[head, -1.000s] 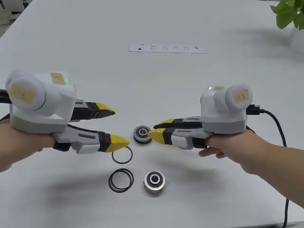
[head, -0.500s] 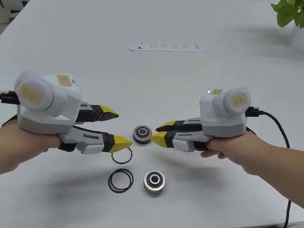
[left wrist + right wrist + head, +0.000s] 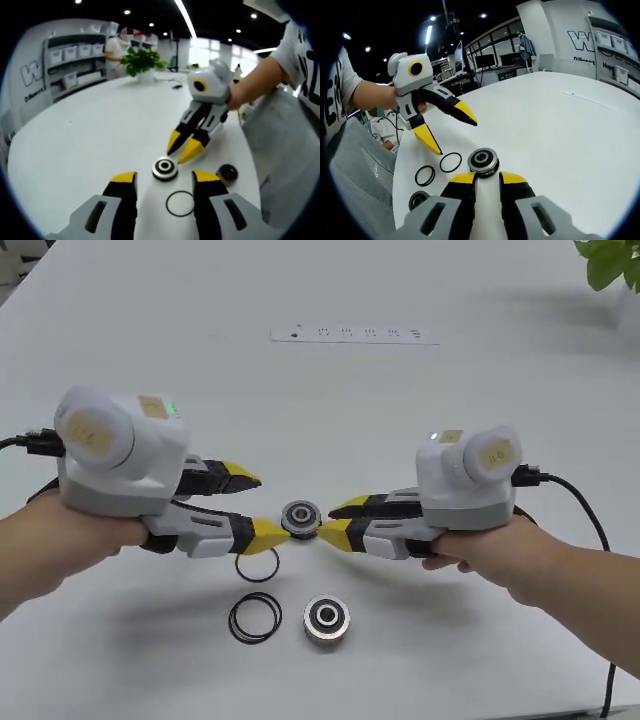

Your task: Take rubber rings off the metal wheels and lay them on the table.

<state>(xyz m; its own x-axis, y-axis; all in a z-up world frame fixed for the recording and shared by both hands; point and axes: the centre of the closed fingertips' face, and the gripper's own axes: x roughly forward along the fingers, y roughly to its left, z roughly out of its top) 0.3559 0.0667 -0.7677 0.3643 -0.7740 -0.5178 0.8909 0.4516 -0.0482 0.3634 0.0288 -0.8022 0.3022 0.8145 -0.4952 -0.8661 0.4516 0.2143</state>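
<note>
So, what's changed over the last second: the left hand-held gripper [image 3: 260, 505] has slid in from 9 o'clock. Its lower yellow tip is now just beside the wheel [image 3: 301, 517] in the middle of the surface [image 3: 450, 390], where before there was a clear gap. The right hand-held gripper [image 3: 337, 519] has barely budged and sits at the wheel's 3 o'clock, tips almost on it. The wheel itself hasn't gone anywhere.

Jaws: the left one is spread wide, and in the left gripper view the wheel sits just ahead of the gap between its tips. The right one is only slightly parted, a narrow slot with nothing in it. Neither is pinching anything.

In the right gripper view the wheel has a dark band round its rim, so I reckon it's still wearing rubber. At its 6 o'clock sits a second wheel [image 3: 326, 616] that looks bare, though I wouldn't swear to it. A single ring [image 3: 258, 565] lies flat at about 7 o'clock. Further out the same way is a stacked pair of rings [image 3: 254, 618].

My read: part of the job's done, and this is the two-sided setup for the middle wheel, one to hold and one to peel. Which does which, I can't tell. The tricky bit will be the wheel scooting off when nudged.
</note>
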